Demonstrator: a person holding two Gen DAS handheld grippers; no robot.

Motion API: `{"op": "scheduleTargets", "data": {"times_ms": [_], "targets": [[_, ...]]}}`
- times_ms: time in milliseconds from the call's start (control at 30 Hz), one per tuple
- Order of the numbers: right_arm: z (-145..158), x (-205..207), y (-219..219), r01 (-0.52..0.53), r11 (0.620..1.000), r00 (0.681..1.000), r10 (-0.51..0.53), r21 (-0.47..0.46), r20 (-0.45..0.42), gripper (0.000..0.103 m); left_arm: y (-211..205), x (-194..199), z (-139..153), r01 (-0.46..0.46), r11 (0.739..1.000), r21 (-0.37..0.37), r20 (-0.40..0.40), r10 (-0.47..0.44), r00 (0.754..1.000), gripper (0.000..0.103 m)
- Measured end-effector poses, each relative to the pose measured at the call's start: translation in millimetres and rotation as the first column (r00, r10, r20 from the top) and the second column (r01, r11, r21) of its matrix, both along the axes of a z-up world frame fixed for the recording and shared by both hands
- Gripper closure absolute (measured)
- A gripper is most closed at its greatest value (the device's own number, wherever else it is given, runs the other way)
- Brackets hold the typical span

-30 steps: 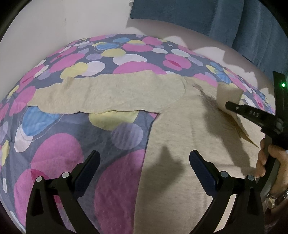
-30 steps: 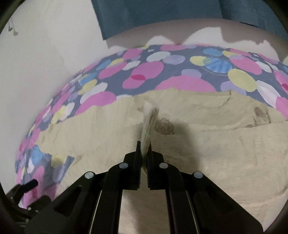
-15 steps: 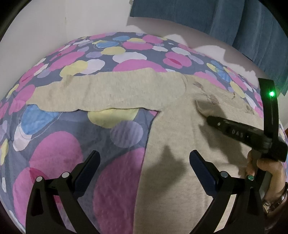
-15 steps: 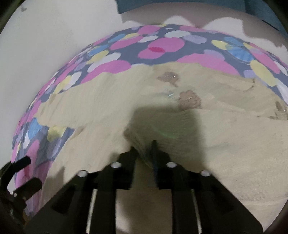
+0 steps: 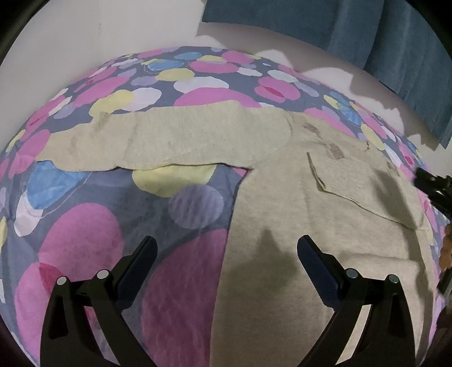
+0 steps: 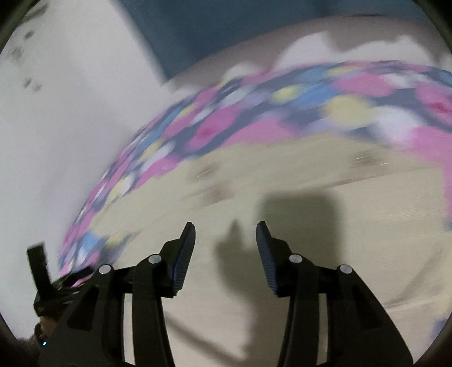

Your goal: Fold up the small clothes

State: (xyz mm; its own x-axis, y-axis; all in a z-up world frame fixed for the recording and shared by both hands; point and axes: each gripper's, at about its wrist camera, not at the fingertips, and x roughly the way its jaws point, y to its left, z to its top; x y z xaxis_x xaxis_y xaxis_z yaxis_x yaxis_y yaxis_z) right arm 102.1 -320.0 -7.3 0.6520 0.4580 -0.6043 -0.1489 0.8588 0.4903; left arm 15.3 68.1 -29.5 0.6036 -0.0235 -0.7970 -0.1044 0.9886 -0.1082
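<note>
A beige knitted sweater (image 5: pixel 282 220) lies flat on the spotted bedspread (image 5: pixel 84 225). One sleeve (image 5: pixel 183 141) stretches out to the left. The other sleeve (image 5: pixel 367 183) lies folded across the sweater's body. My left gripper (image 5: pixel 226 254) is open and empty, hovering over the sweater's left edge. My right gripper (image 6: pixel 226 240) is open and empty above the sweater (image 6: pixel 310 225); this view is blurred by motion. The right gripper's tip also shows in the left wrist view (image 5: pixel 432 183) at the far right edge.
The bedspread, with pink, yellow and blue spots, covers the bed. A white wall (image 5: pixel 84 34) stands at the back left and a blue curtain (image 5: pixel 339 22) hangs at the back right. The left gripper's body (image 6: pixel 42 282) shows at the lower left of the right wrist view.
My right gripper carried the sleeve cuff across the sweater's body, laid it down, opened and pulled back to the right. The left gripper stayed open in place.
</note>
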Motion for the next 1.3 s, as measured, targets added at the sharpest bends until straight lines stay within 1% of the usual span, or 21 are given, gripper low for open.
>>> {"op": "scheduleTargets", "data": {"times_ms": [67,100,167,200,300,400,467,500,533,633,767,900,967,1033,1067,1100,1133,1200,1233,1267,1300], "targets": [[-9.8,3.8,-58.0,0.16,0.987,0.987,-0.16,-0.007,-0.025,0.059,-0.2,0.4,-0.3,-0.002,1.0,0.003,0.0,0.002,1.0,0.004],[-18.5,8.0,-85.8,0.238,0.971,0.97,-0.238,-0.017,-0.055,0.059,0.0,1.2,-1.0,-0.005,1.0,0.005,0.0,0.005,1.0,0.004],[-34.9,16.2,-123.8,0.326,0.945,0.939,-0.325,-0.015,-0.108,0.059,0.8,3.8,-2.7,-0.014,1.0,0.009,-0.004,0.014,1.0,0.004],[-44.5,22.0,-140.1,0.347,0.938,0.929,-0.342,0.011,-0.139,0.059,1.6,4.7,-3.6,-0.021,1.0,0.008,-0.007,0.021,1.0,0.004],[-62.4,37.1,-157.5,0.333,0.936,0.933,-0.309,0.118,-0.184,0.059,4.7,6.8,-5.9,-0.039,0.999,0.006,-0.018,0.039,0.999,0.004],[-70.8,50.0,-161.3,0.305,0.939,0.942,-0.273,0.16,-0.193,0.06,7.1,8.1,-8.9,-0.057,0.998,0.006,-0.029,0.057,0.998,0.004],[-75.0,54.9,-161.2,0.3,0.941,0.943,-0.269,0.157,-0.195,0.069,8.3,8.6,-11.1,-0.065,0.998,0.005,-0.039,0.065,0.997,0.004],[-77.3,57.6,-162.3,0.296,0.943,0.943,-0.263,0.154,-0.203,0.09,8.6,8.8,-12.2,-0.068,0.998,0.007,-0.043,0.068,0.997,0.004],[-81.4,60.3,-164.0,0.292,0.943,0.941,-0.254,0.156,-0.224,0.099,8.6,8.9,-13.0,-0.068,0.998,0.009,-0.045,0.069,0.997,0.004],[-84.6,60.1,-169.8,0.302,0.938,0.94,-0.264,0.172,-0.215,0.1,8.8,10.0,-14.4,-0.068,0.998,0.012,-0.05,0.068,0.996,0.004],[-95.4,59.1,-181.5,0.329,0.911,0.933,-0.274,0.247,-0.232,0.1,9.1,10.4,-15.2,-0.068,0.998,0.007,-0.052,0.068,0.996,0.004],[-90.3,52.6,-178.8,0.315,0.913,0.938,-0.258,0.257,-0.232,0.098,8.5,11.0,-15.2,-0.063,0.998,0.007,-0.052,0.064,0.997,0.004],[-87.1,39.7,-177.7,0.308,0.913,0.94,-0.25,0.267,-0.23,0.092,8.2,10.7,-15.0,-0.061,0.998,0.003,-0.053,0.061,0.997,0.004],[-85.8,26.3,-174.1,0.289,0.918,0.947,-0.233,0.272,-0.222,0.08,8.7,10.1,-14.5,-0.059,0.998,-0.003,-0.05,0.059,0.997,0.004],[-84.8,17.9,-171.6,0.281,0.92,0.95,-0.226,0.272,-0.216,0.078,8.8,9.9,-14.5,-0.059,0.998,-0.003,-0.05,0.058,0.997,0.004],[-84.3,6.9,-168.9,0.27,0.923,0.954,-0.217,0.273,-0.209,0.074,8.7,9.8,-14.6,-0.059,0.998,-0.004,-0.051,0.059,0.997,0.004],[-83.9,-2.4,-166.2,0.261,0.926,0.957,-0.21,0.274,-0.203,0.073,8.7,9.7,-14.7,-0.059,0.998,-0.005,-0.052,0.059,0.997,0.004],[-83.0,-15.4,-159.8,0.246,0.933,0.96,-0.198,0.263,-0.195,0.073,8.6,9.5,-14.3,-0.059,0.998,-0.005,-0.053,0.059,0.997,0.004],[-82.9,-21.2,-157.0,0.242,0.938,0.961,-0.197,0.247,-0.193,0.077,8.1,9.1,-13.9,-0.059,0.998,-0.005,-0.052,0.059,0.997,0.004],[-83.4,-23.0,-154.0,0.241,0.943,0.96,-0.197,0.231,-0.198,0.082,8.1,9.1,-13.7,-0.059,0.998,-0.004,-0.051,0.058,0.997,0.004],[-84.4,-24.7,-152.2,0.248,0.949,0.956,-0.207,0.193,-0.208,0.097,7.7,8.8,-13.1,-0.057,0.998,-0.004,-0.051,0.057,0.997,0.004]]}}
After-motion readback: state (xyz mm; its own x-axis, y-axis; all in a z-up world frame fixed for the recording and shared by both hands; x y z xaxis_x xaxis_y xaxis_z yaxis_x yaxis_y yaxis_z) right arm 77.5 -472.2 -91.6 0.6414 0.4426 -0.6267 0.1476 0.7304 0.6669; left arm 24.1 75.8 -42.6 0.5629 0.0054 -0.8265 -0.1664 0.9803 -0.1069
